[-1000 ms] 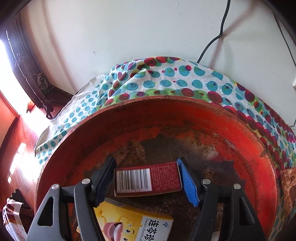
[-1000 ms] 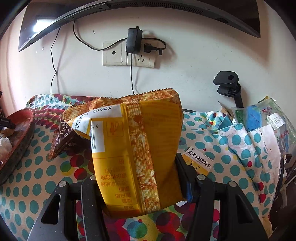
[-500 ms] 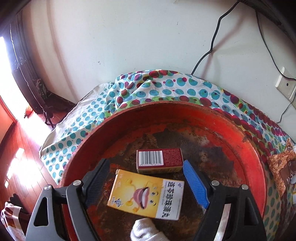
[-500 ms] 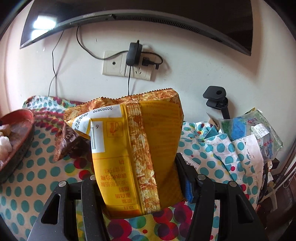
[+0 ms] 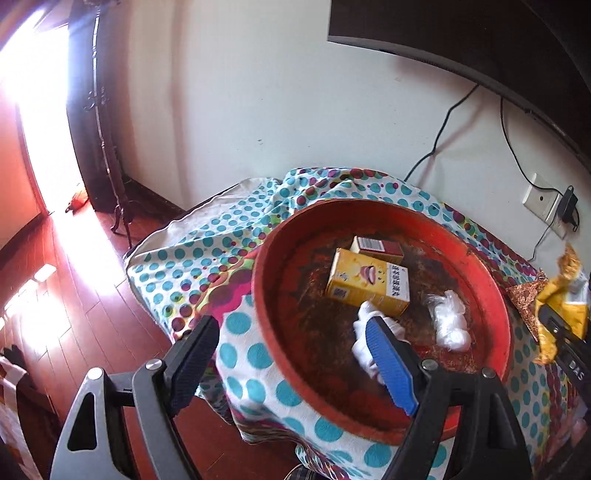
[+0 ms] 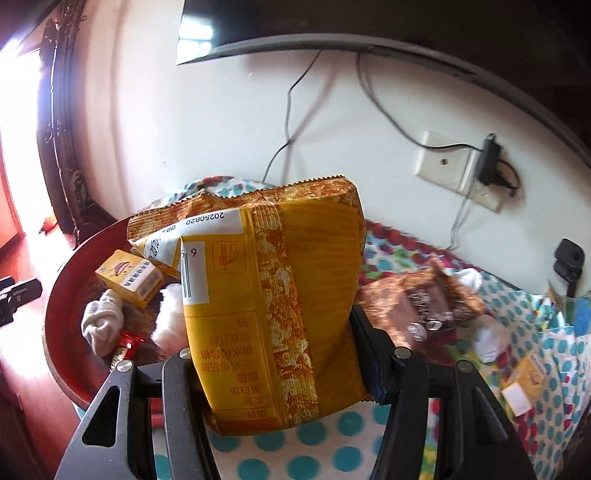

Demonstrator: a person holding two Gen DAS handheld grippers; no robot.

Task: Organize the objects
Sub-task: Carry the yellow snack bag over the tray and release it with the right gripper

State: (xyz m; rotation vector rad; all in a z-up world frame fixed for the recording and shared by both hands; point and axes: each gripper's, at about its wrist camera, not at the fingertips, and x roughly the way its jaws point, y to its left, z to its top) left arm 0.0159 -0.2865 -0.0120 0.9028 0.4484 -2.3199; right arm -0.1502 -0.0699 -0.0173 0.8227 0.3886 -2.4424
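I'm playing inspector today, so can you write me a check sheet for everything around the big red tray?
Surface: dotted cloth covers the table.
Job's things: red tray holds a yellow box, a red box, a sock and a white wad.
Clutter: brown packet and small yellow box on the cloth.
Grippers: left gripper open, empty; right gripper shut on a snack bag.
Cables: cable down the wall; charger in the socket.
Surroundings: TV, wood floor.
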